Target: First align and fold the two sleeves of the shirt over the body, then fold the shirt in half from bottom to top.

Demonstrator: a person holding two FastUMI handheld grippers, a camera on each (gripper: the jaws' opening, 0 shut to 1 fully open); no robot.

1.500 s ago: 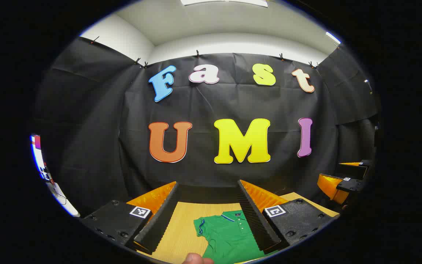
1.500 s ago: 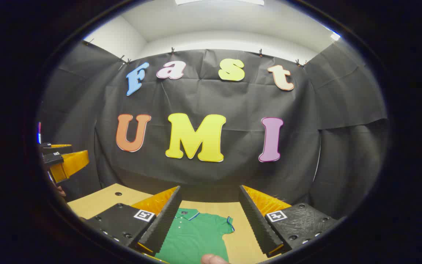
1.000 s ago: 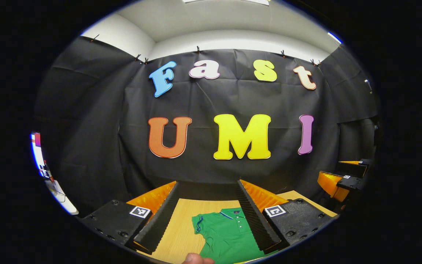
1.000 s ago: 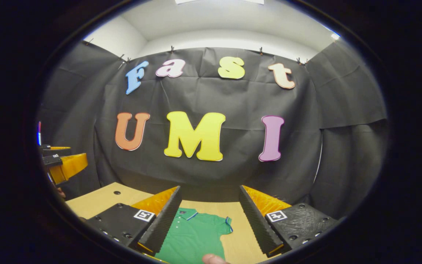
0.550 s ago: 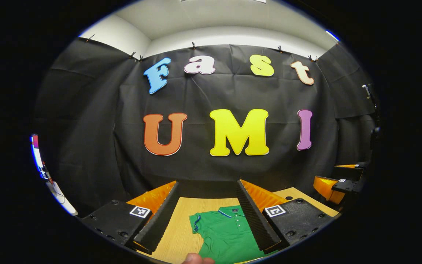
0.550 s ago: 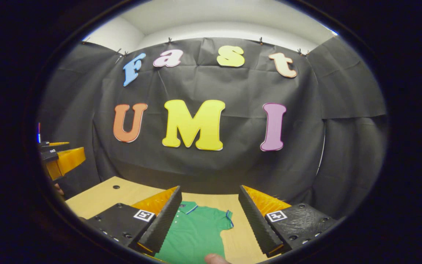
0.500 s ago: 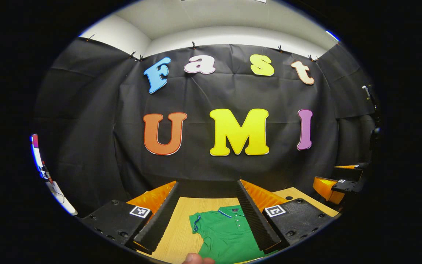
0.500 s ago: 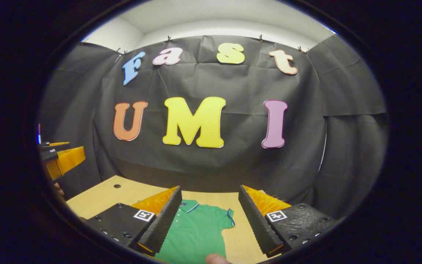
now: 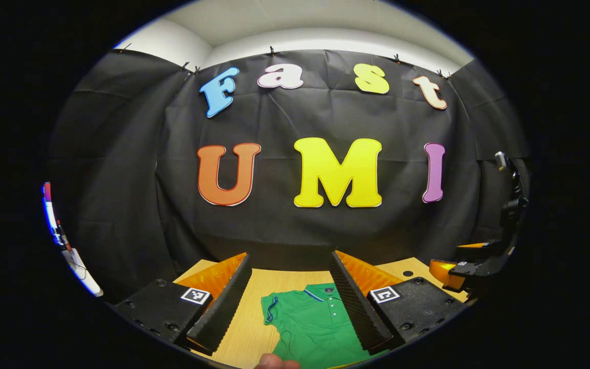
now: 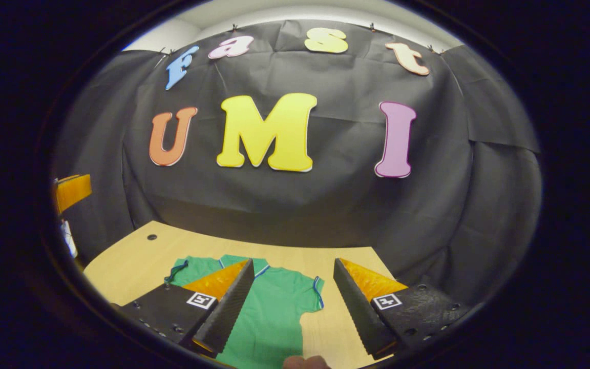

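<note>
A green polo shirt (image 9: 311,322) lies flat on the wooden table (image 9: 254,328), collar toward the far wall. In the left gripper view my left gripper (image 9: 290,255) hangs open above it, over the shirt's left sleeve (image 9: 270,310) and collar. In the right gripper view my right gripper (image 10: 293,262) is open above the shirt (image 10: 273,312), with the right sleeve (image 10: 314,293) between its fingers and the other sleeve (image 10: 176,271) off to the left. Neither gripper touches the cloth. The right gripper (image 9: 458,260) also shows at the far right of the left gripper view.
The table (image 10: 131,259) has a small hole (image 10: 151,237) near its back left corner and ends at the black cloth wall. A fingertip (image 10: 305,363) of the holding hand shows at the bottom edge. The left gripper (image 10: 72,190) sits at the far left.
Both views have tipped downward and the wall has slid up. In the right gripper view much more of the table and shirt now shows, including the far sleeve. Both grippers stay open.
</note>
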